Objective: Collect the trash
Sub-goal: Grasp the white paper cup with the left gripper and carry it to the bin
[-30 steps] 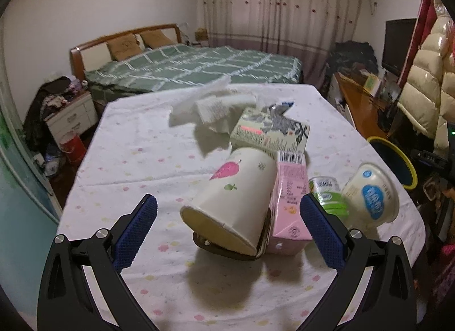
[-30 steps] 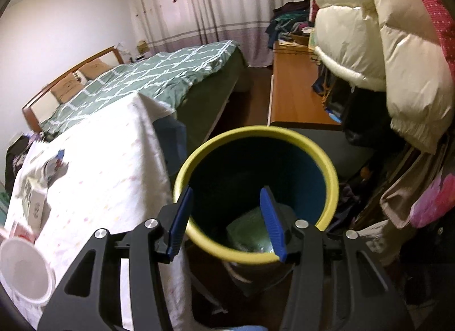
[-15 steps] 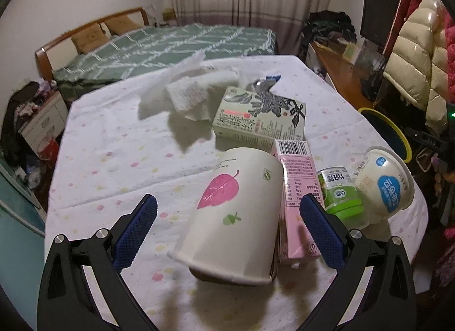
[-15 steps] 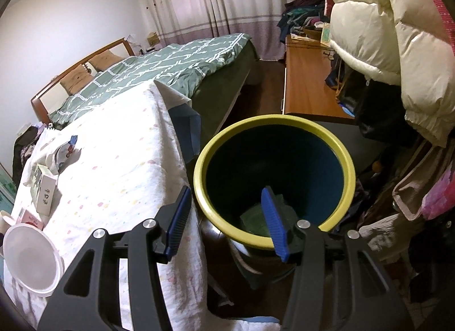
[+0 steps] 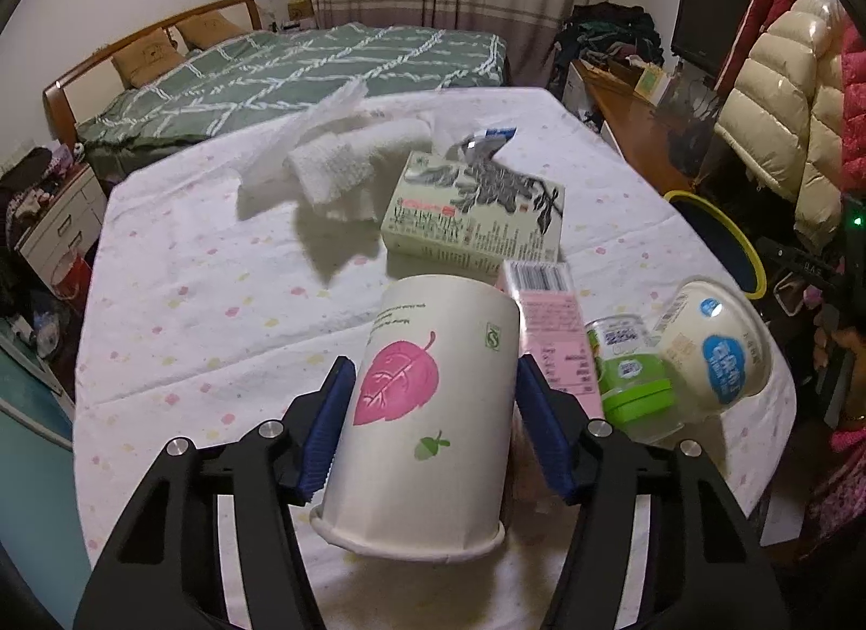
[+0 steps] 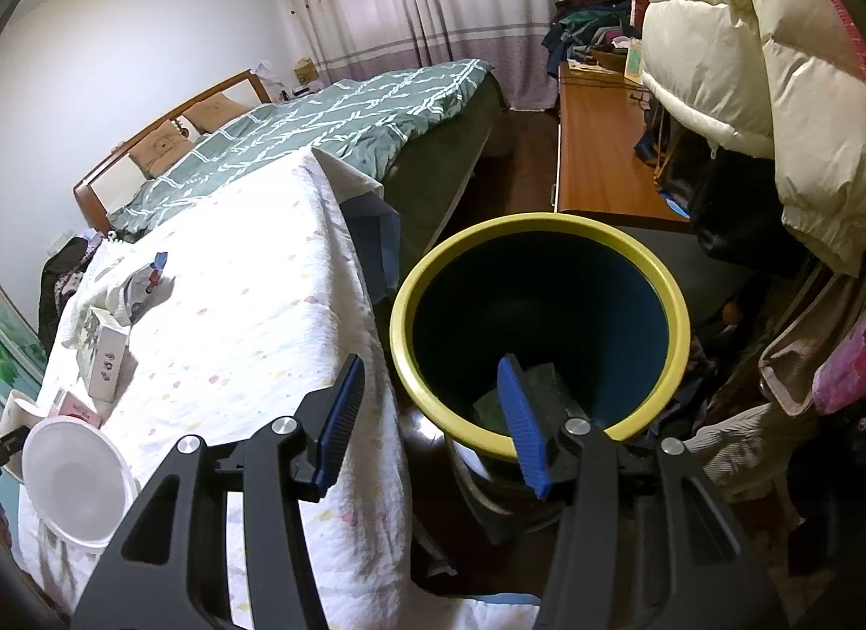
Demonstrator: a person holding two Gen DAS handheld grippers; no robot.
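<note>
In the left wrist view my left gripper (image 5: 433, 413) is shut on a white paper cup (image 5: 427, 413) with a pink leaf print, lying on its side on the table. Beside it lie a pink carton (image 5: 552, 338), a green-lidded bottle (image 5: 628, 375), a white yogurt tub (image 5: 714, 343), a green printed box (image 5: 476, 213) and crumpled tissue (image 5: 335, 164). In the right wrist view my right gripper (image 6: 433, 413) is open and empty at the near rim of the yellow-rimmed bin (image 6: 541, 316), which holds some green trash (image 6: 519, 392).
The table has a white dotted cloth (image 5: 216, 305); the bin (image 5: 720, 245) stands off its right edge. A bed (image 5: 297, 67) lies behind, a wooden desk (image 6: 595, 159) and hanging puffer jackets (image 6: 720, 45) to the right. A white tub (image 6: 70, 489) sits at the table's near corner.
My left gripper moved forward and closed its fingers onto the paper cup. My right gripper drew back and left from over the bin, staying open.
</note>
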